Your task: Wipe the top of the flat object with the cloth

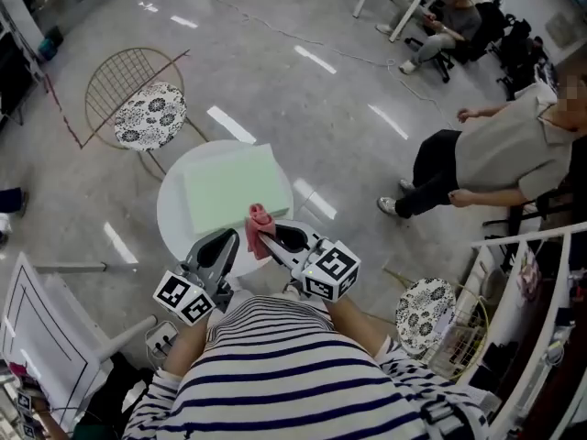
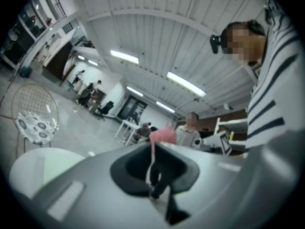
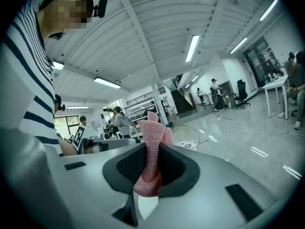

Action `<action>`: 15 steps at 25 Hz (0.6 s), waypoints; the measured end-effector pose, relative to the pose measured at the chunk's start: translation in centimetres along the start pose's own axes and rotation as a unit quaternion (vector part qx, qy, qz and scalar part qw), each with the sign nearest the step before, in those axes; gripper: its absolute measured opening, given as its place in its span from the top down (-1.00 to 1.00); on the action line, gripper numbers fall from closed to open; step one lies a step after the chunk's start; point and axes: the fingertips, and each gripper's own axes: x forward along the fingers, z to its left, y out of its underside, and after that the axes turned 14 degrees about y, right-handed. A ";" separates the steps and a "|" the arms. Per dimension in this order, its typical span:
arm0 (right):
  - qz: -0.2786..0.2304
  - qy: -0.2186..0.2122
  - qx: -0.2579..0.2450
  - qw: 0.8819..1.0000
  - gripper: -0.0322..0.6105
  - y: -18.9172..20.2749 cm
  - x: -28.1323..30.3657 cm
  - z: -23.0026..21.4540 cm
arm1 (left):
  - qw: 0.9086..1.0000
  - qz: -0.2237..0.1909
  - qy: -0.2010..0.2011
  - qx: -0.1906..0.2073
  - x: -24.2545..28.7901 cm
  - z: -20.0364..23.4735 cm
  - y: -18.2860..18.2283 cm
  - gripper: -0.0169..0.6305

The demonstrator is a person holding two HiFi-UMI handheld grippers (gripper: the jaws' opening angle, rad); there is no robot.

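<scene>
A pale green flat object lies on a small round white table. My right gripper is shut on a pink knitted cloth, which it holds at the table's near edge, just short of the green object. In the right gripper view the cloth stands up out of the closed jaws. My left gripper sits beside it to the left, over the table's near edge, shut with nothing in it. In the left gripper view the green object shows at the lower left.
A wire chair with a patterned cushion stands beyond the table to the left. A second patterned seat is close on my right, beside a white railing. A person stands to the right, and others sit at desks far back.
</scene>
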 end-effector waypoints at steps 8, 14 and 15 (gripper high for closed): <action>0.011 0.020 -0.022 0.999 0.72 -0.7 6.3 0.9 | 0.999 0.029 0.018 0.015 -2.3 5.7 -1.8 0.91; 0.025 0.034 -0.055 0.998 0.72 -1.1 7.6 0.6 | 0.998 0.056 0.030 0.019 -1.9 7.1 -1.5 0.81; 0.029 0.034 -0.054 0.998 0.72 -1.0 7.9 0.4 | 0.998 0.058 0.029 0.019 -1.9 7.5 -1.4 0.78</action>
